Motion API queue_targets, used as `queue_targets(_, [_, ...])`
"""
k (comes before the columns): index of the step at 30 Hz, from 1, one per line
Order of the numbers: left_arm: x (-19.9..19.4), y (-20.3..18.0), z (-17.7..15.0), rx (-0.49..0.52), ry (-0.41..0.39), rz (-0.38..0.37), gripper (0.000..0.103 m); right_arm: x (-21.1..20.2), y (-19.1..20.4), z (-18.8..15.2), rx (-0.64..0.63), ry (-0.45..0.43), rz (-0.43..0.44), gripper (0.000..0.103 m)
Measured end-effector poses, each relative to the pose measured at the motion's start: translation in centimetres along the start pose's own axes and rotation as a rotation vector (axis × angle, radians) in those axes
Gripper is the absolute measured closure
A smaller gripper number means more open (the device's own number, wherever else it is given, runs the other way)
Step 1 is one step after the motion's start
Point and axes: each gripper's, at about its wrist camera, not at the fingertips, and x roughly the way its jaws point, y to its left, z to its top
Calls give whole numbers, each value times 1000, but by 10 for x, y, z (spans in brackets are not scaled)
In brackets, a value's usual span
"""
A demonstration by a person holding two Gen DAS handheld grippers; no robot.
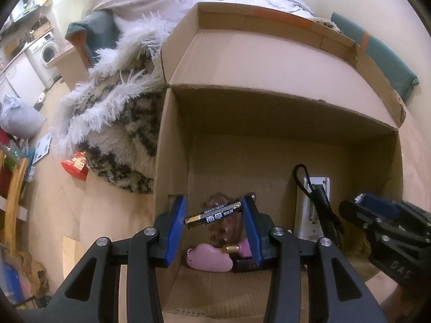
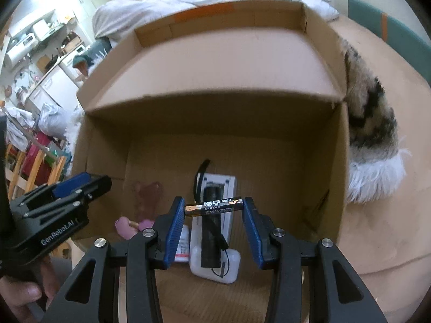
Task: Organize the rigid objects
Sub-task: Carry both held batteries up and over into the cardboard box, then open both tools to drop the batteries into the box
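Observation:
In the left wrist view my left gripper (image 1: 214,216) is shut on a black and gold battery (image 1: 212,213), held crosswise and slightly tilted between the blue pads. My right gripper (image 2: 214,210) is likewise shut on a second battery (image 2: 214,206), held level. Both hang over an open cardboard box (image 1: 269,123) (image 2: 215,123). On the box floor lie a pink foot-shaped piece (image 1: 208,258) (image 2: 125,226), a purple translucent one (image 1: 229,231) (image 2: 148,196), a white device (image 1: 309,215) (image 2: 223,266) and a black torch with a strap (image 2: 211,231). Each gripper shows in the other's view: right gripper (image 1: 361,202), left gripper (image 2: 99,181).
A fluffy white and patterned blanket (image 1: 113,107) (image 2: 371,134) lies against the box sides on a beige cushion (image 2: 390,228). A small white bottle (image 2: 183,245) lies in the box. A red packet (image 1: 75,165) and wooden shelving (image 1: 13,188) stand to the left.

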Motion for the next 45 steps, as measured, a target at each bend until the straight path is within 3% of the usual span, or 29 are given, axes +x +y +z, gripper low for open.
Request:
queue_targets(14, [14, -14, -8, 66, 50, 13, 64, 23, 3, -5, 12, 89, -7, 57])
queue_targets(31, [18, -17, -10, 78, 74, 9, 64, 21, -1, -2, 34, 90, 5, 57])
queue_targets(33, [16, -18, -10, 84, 68, 9, 61, 20, -3, -1, 44, 80, 16, 57])
queue_targets(34, [15, -19, -9, 86, 64, 11, 50, 19, -4, 0, 47, 75, 21, 57])
queue_targets(35, [13, -20, -9, 88, 58, 13, 40, 17, -5, 0, 52, 69, 26, 52])
queue_targets(36, [11, -20, -9, 88, 51, 13, 37, 15, -6, 1, 60, 58, 37, 48])
queue_targets(38, [7, -21, -7, 88, 37, 1, 36, 9, -7, 3, 74, 31, 46, 32])
queue_targets(42, [3, -22, -5, 91, 21, -1, 36, -5, -8, 7, 89, -41, 82, 15])
queue_targets(44, [1, -22, -4, 89, 16, 6, 36, -8, -6, 8, 86, -58, 87, 0])
queue_targets(45, [0, -22, -4, 88, 14, 9, 36, -9, -6, 8, 82, -65, 80, 0])
